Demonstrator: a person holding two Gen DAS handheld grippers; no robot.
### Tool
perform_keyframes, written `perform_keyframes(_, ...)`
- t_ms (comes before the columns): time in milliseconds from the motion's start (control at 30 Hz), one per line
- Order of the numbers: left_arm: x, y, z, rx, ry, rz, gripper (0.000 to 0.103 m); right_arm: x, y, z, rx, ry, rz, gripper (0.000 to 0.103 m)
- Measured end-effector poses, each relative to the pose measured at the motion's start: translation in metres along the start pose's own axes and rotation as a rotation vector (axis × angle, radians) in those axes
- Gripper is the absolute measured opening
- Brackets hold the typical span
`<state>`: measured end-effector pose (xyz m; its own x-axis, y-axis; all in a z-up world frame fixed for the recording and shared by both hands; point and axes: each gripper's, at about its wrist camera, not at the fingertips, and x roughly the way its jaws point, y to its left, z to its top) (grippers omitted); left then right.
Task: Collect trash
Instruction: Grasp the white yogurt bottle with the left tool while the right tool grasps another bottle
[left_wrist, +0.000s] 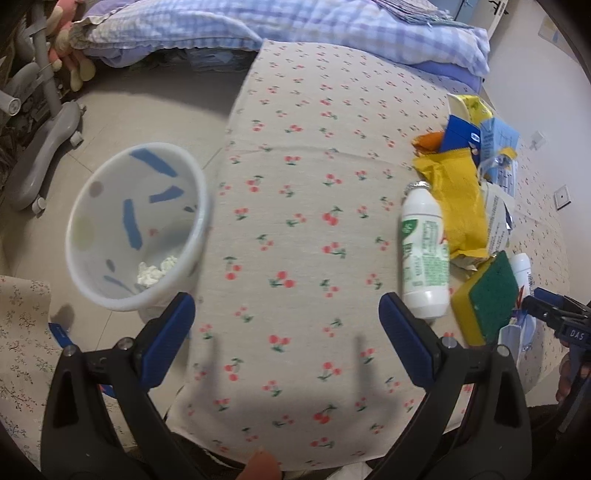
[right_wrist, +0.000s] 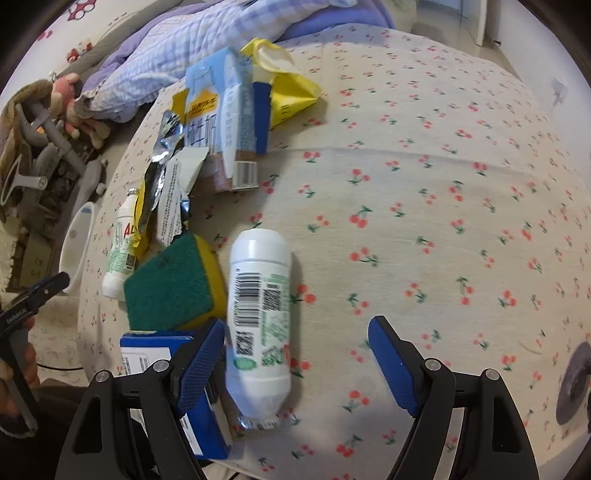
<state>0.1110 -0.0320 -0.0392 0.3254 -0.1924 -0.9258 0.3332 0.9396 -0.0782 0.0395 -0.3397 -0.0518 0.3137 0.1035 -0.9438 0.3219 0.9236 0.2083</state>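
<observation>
A white trash bin (left_wrist: 136, 225) with blue marks stands on the floor left of the cherry-print table (left_wrist: 295, 206); crumpled white paper (left_wrist: 155, 271) lies inside. My left gripper (left_wrist: 286, 325) is open and empty above the cloth. A white bottle (left_wrist: 423, 254) lies to its right beside yellow wrappers (left_wrist: 454, 206) and a green-yellow sponge (left_wrist: 487, 295). My right gripper (right_wrist: 295, 354) is open, with a second white bottle (right_wrist: 260, 321) lying between its fingers, nearer the left one. The sponge (right_wrist: 173, 284), a blue box (right_wrist: 199, 424), a milk carton (right_wrist: 221, 122) and the first bottle (right_wrist: 122, 251) lie to the left.
A bed with a purple checked quilt (left_wrist: 295, 26) is behind the table. A grey chair base (left_wrist: 44, 147) stands on the floor at far left. A foil wrapper (right_wrist: 162, 166) and a yellow bag (right_wrist: 288, 85) lie in the trash pile.
</observation>
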Motion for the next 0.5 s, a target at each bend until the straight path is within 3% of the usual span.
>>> perform_keyframes(267,0.009,-0.038,0.009,0.021,0.027,-0.057,0.099,0.011,0.014,0.013,-0.042,0.007,0.005,0.078)
perform_keyframes(500,0.019,-0.063,0.015,0.028,0.051,-0.091,0.099,0.012,0.005,0.015,-0.03,0.015,0.021,0.061)
